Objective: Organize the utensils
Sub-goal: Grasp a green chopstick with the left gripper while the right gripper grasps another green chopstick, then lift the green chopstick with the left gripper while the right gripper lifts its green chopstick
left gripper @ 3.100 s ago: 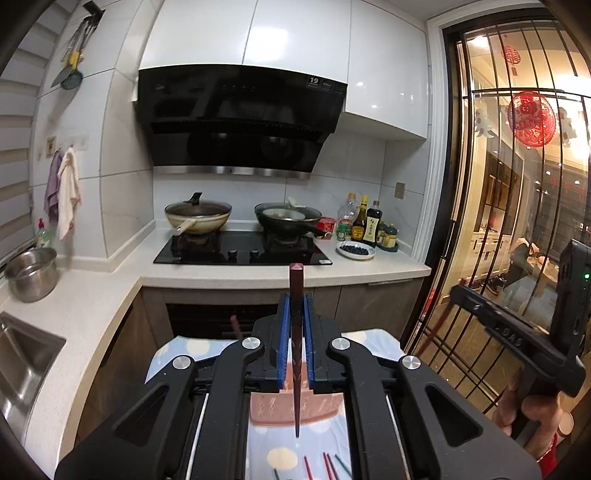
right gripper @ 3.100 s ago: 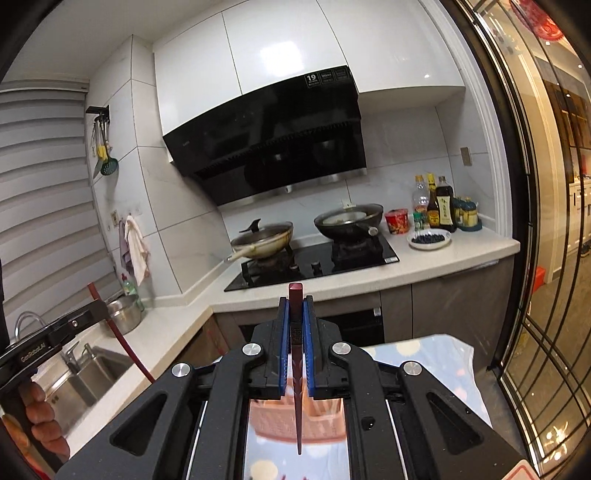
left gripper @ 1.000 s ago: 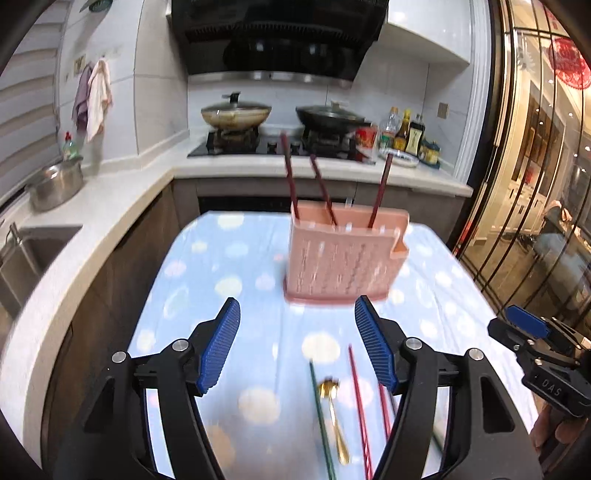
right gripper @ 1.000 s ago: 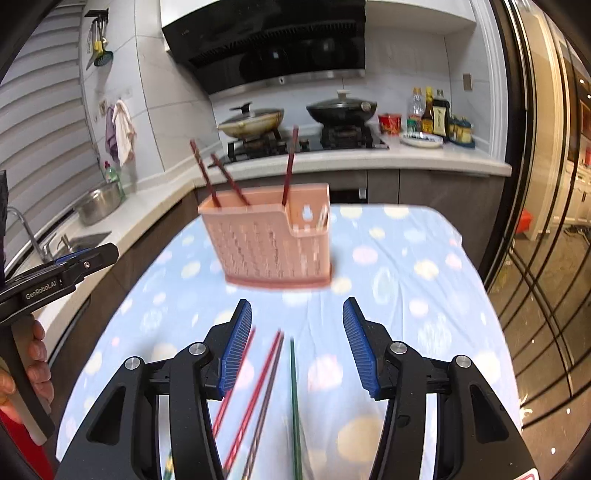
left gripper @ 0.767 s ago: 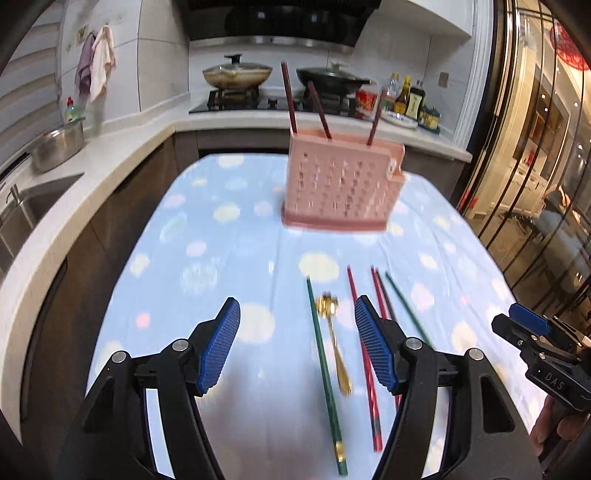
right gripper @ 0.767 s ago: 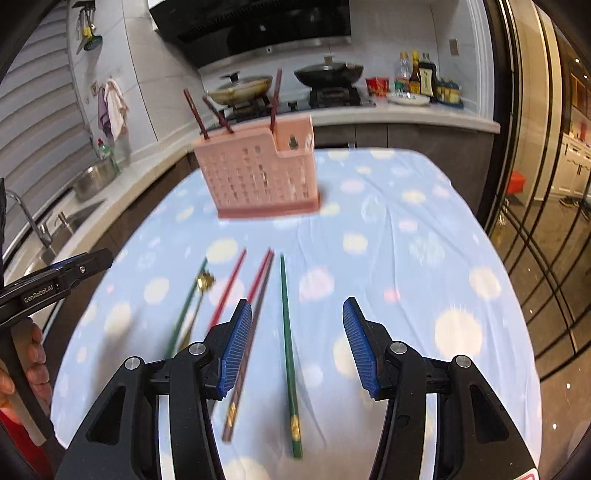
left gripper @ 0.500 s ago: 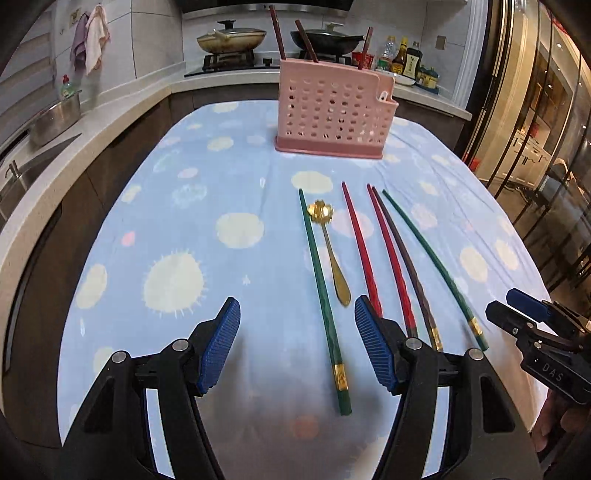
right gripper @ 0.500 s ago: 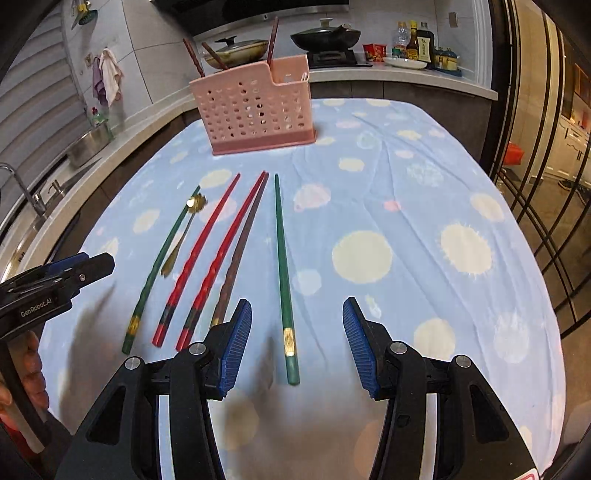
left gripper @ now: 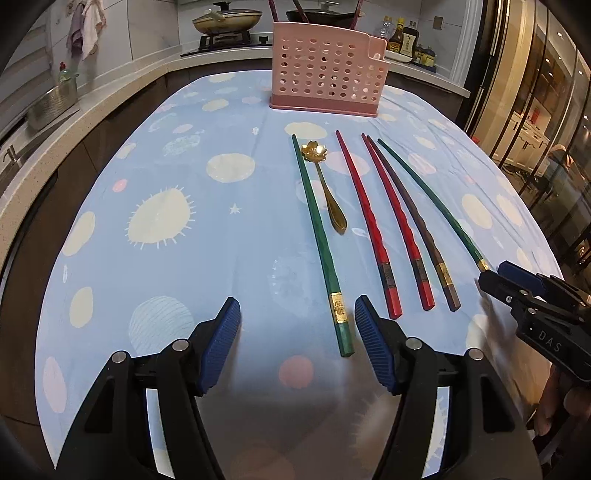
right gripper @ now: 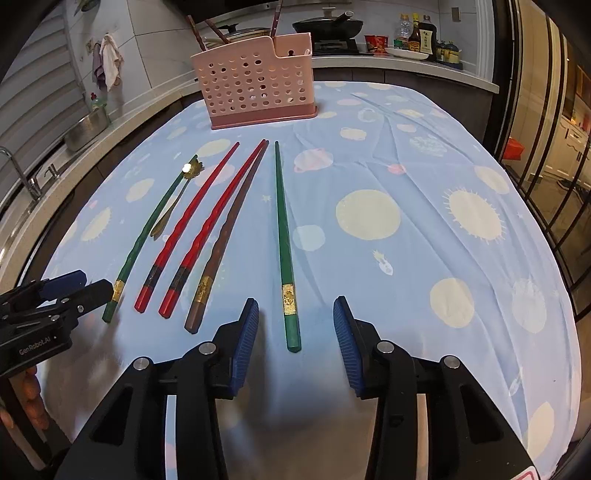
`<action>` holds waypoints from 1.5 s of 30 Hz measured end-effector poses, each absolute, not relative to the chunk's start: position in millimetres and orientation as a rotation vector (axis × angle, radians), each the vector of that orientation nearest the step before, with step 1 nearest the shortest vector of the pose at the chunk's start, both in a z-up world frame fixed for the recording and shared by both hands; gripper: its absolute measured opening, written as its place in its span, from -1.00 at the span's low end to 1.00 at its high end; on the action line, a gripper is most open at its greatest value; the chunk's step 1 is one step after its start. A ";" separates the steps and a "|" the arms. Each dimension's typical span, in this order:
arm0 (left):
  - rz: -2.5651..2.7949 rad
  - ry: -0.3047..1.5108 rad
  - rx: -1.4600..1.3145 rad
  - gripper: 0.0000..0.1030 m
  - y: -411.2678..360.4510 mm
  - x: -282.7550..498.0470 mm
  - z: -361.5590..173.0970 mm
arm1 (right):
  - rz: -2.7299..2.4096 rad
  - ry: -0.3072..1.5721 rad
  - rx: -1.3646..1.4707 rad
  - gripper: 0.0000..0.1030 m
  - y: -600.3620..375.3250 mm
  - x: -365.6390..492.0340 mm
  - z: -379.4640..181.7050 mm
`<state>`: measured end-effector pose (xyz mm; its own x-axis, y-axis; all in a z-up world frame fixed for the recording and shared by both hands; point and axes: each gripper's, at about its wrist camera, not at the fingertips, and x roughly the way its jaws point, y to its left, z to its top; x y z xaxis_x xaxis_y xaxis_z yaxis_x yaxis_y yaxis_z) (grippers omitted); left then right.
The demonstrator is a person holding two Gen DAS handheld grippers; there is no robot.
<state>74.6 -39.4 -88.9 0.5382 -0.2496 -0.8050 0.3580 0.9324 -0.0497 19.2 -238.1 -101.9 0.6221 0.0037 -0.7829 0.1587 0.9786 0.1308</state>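
Note:
A pink perforated holder [left gripper: 325, 74] [right gripper: 258, 77] stands at the table's far side with three dark-red chopsticks in it. On the blue cloth lie a green chopstick [left gripper: 321, 240], a gold spoon [left gripper: 327, 188], two red chopsticks [left gripper: 369, 221], a brown one [left gripper: 413, 221] and a second green chopstick [right gripper: 284, 236]. My left gripper [left gripper: 297, 332] is open low over the cloth, with the first green chopstick's near end just inside its right finger. My right gripper [right gripper: 295, 332] is closing around the second green chopstick's near end, and its pads do not touch it.
The cloth-covered table [left gripper: 166, 166] drops off at left and right. A counter with a steel pot [left gripper: 51, 103] and a sink runs along the left. Behind are a stove with pans [left gripper: 225, 22] and bottles. Glass doors [left gripper: 546, 92] stand at the right.
Both grippers, earlier shut on dark-red chopsticks above the holder, now hold nothing and have sunk to the near ends of the lying chopsticks. The right jaws have narrowed.

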 end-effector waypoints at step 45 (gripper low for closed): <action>-0.435 0.848 0.020 -0.86 -15.3 77.7 -26.0 | -0.056 0.760 0.233 -0.86 -244.6 11.0 -45.7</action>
